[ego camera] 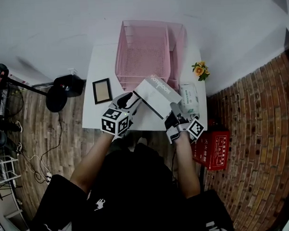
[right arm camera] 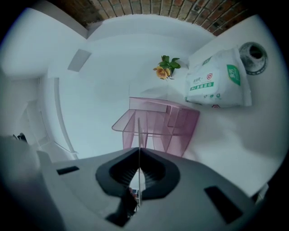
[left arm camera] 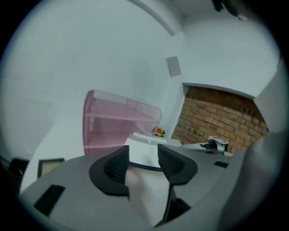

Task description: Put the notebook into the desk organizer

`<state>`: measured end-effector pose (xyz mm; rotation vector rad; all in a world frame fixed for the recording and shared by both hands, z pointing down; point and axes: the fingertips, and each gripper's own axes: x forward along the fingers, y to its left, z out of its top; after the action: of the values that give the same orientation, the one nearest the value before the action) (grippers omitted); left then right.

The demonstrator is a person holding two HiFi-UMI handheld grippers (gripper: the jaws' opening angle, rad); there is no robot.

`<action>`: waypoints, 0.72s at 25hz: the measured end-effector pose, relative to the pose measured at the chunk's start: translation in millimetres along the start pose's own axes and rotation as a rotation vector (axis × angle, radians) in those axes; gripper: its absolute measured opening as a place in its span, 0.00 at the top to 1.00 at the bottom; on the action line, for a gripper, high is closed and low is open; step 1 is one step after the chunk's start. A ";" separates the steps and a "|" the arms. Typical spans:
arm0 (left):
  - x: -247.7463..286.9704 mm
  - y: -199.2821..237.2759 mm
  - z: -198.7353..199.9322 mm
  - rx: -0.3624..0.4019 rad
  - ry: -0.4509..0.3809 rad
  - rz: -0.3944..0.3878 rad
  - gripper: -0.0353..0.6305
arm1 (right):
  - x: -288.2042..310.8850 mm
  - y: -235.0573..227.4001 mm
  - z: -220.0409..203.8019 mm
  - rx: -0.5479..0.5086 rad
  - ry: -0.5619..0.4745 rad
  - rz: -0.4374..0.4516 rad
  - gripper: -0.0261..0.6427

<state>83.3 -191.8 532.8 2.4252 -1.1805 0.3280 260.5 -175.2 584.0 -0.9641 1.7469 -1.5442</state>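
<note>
Notebook point(ego camera: 158, 94) tilted over table point(ego camera: 101, 67), just near of pink organizer point(ego camera: 121, 56). R gripper point(ego camera: 175, 112) clamped on its near-right corner, seen edge-on betw the jaws. L gripper point(ego camera: 133, 100) at its left edge, jaws apart, pads not pressing. White cover w/ dark "Notebook" print and a dark edge line.

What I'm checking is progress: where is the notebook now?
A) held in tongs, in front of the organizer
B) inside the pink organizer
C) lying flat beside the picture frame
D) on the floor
A: the notebook has its edge clamped in the right tongs, short of the pink mesh desk organizer.
</note>
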 end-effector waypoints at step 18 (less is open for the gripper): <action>49.2 -6.9 -50.6 -0.661 0.035 -0.237 0.83 | 0.0 -6.7 -6.5 0.011 -0.018 -0.015 0.95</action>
<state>117.5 -198.3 594.6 1.9300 -0.8025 -0.0873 255.9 -172.0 591.5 -0.9851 1.7212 -1.5481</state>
